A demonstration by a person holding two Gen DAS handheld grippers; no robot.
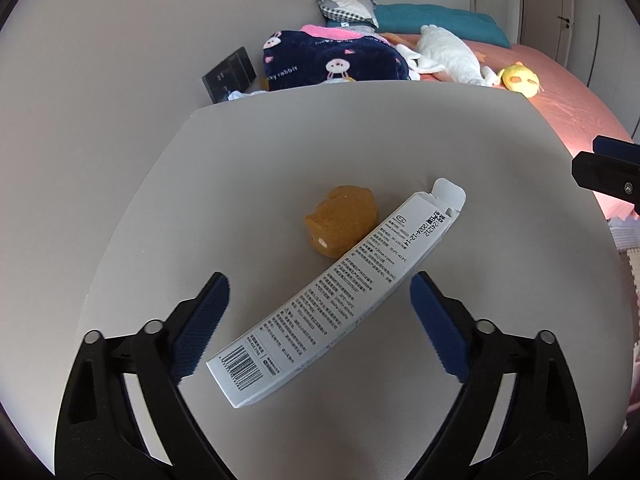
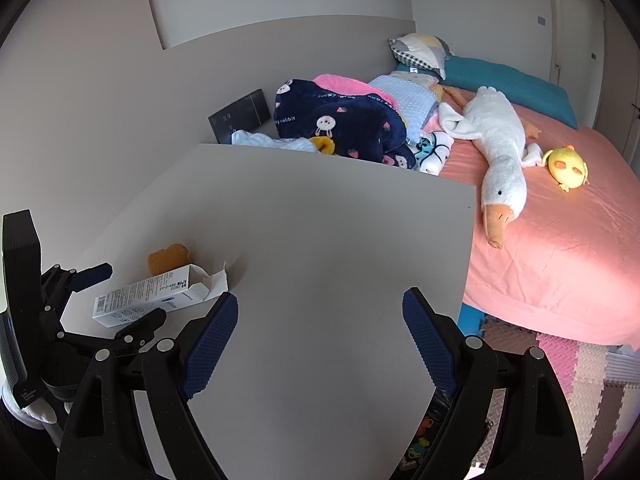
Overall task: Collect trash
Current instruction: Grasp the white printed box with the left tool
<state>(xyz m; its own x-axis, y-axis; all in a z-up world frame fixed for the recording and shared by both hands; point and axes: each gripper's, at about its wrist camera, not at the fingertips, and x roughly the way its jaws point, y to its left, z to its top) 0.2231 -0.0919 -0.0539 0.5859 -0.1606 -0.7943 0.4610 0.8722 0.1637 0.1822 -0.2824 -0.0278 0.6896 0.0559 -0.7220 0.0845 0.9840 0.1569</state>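
Observation:
A long white printed carton (image 1: 332,292) with an open end flap lies slantwise on the grey table (image 1: 280,152). Just behind it sits a small orange-brown sponge-like lump (image 1: 342,226). My left gripper (image 1: 320,284) is open and straddles the carton's middle, and neither blue pad touches it. The right wrist view shows the same carton (image 2: 160,292) and lump (image 2: 168,258) at the table's left side, with the left gripper (image 2: 132,294) around the carton. My right gripper (image 2: 320,298) hangs open over bare table (image 2: 320,220) with nothing between its fingers.
Past the table's far and right edges is a bed with a pink sheet (image 2: 560,248), a navy rabbit blanket (image 2: 340,120), a white goose plush (image 2: 496,140) and a yellow chick plush (image 2: 568,168). Foam floor mats (image 2: 580,364) lie below at the right. A black wall panel (image 2: 240,114) sits behind the table.

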